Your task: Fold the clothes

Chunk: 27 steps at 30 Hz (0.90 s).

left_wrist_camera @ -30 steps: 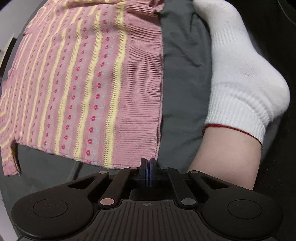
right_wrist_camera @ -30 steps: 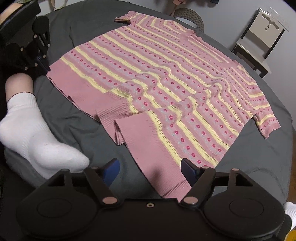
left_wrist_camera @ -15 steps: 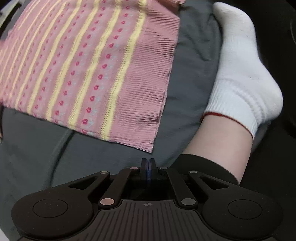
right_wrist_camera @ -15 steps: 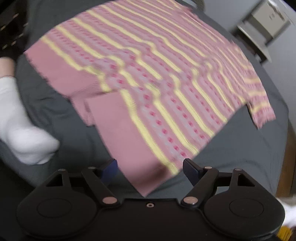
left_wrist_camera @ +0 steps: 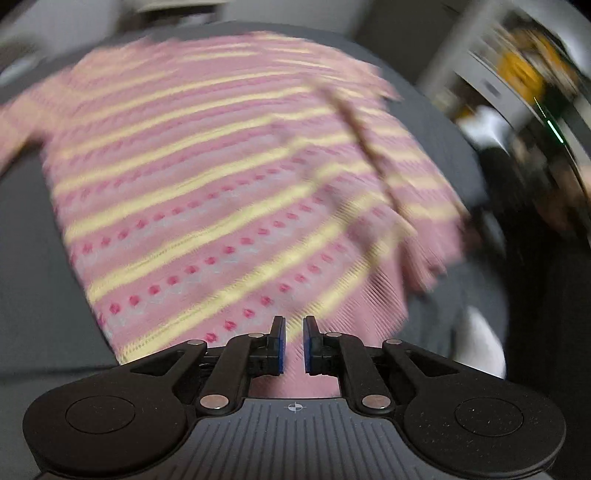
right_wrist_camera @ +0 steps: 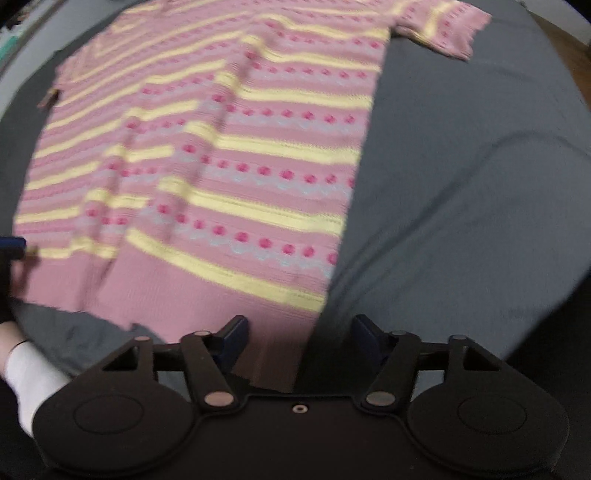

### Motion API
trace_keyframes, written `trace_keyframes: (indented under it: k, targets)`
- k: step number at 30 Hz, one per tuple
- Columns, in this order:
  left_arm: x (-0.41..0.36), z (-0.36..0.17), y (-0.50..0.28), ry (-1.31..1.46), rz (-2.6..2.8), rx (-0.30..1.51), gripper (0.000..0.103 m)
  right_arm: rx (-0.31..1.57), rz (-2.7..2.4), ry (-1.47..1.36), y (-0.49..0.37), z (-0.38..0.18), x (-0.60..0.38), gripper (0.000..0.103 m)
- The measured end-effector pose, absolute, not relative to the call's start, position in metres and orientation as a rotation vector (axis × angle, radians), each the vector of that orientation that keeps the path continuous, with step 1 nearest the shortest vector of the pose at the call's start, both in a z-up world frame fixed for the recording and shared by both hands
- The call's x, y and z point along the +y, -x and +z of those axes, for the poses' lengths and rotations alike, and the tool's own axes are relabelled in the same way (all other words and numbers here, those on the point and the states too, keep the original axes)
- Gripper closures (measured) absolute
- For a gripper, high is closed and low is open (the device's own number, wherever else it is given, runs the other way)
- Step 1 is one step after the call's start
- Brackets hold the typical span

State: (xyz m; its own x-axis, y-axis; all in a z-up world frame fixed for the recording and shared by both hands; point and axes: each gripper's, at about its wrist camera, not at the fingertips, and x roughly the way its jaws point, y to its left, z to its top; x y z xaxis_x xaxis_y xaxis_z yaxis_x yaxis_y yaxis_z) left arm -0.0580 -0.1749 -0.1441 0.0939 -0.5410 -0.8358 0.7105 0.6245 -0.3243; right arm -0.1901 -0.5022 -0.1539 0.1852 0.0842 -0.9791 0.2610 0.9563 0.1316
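The pink knit sweater (right_wrist_camera: 207,173), striped in yellow with rows of red dots, lies spread flat across the dark grey sheet (right_wrist_camera: 461,192), hem toward the near edge and one short sleeve (right_wrist_camera: 443,26) reaching toward the far right corner; laid open like this, both bottom corners are easy to reach for a fold. The right gripper (right_wrist_camera: 299,345) sits low over the hem's right corner with its jaws spread wide, the ribbed band lying between them but not pinched, which looks like the set-up for a grasp. The left gripper (left_wrist_camera: 293,345) comes in over the other end of the hem, its blue pads (left_wrist_camera: 280,347) only slightly parted with a narrow gap and nothing held between them; the view is blurred, so I cannot tell whether it touches the cloth. A few ridges run up the middle of the sweater, so it is not quite smooth. A white sock (right_wrist_camera: 29,373) on the person's foot rests at the near left edge, clear of the garment.
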Motion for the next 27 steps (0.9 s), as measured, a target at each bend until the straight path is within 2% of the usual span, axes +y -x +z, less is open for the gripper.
trace_keyframes:
  k: [1,2,3,4,12,15,19,21,22,27]
  targets:
    - [-0.177,-0.153,0.056,-0.156,-0.903,1.155,0.095,1.385,-0.126,-0.29,0.19,-0.154,-0.5,0.065]
    - [-0.179,-0.162,0.054,-0.142,-0.873,1.164,0.095,1.386,-0.123,-0.283,0.189,-0.155,-0.499,0.074]
    - [-0.18,-0.171,0.054,-0.147,-0.852,1.172,0.095,1.391,-0.114,-0.27,0.189,-0.155,-0.497,0.09]
    - [-0.18,-0.178,0.055,-0.15,-0.843,1.175,0.095,1.397,-0.107,-0.255,0.188,-0.154,-0.495,0.094]
    - [-0.164,-0.191,0.05,-0.099,-0.856,1.226,0.095,1.524,-0.227,0.095,0.195,-0.142,-0.509,0.097]
    - [-0.163,-0.194,0.05,-0.12,-0.865,1.246,0.095,1.559,-0.244,0.036,0.202,-0.147,-0.524,0.097]
    - [-0.168,-0.192,0.056,-0.228,-0.895,1.26,0.095,1.558,-0.218,-0.022,0.203,-0.146,-0.528,0.095]
    - [-0.169,-0.19,0.06,-0.288,-0.915,1.273,0.095,1.522,-0.18,-0.077,0.203,-0.139,-0.532,0.065]
    - [-0.168,-0.188,0.062,-0.313,-0.929,1.28,0.095,1.483,-0.165,-0.114,0.203,-0.133,-0.536,0.061]
    - [-0.164,-0.179,0.071,-0.435,-0.982,1.262,0.095,1.196,-0.215,-0.338,0.191,-0.105,-0.572,0.06]
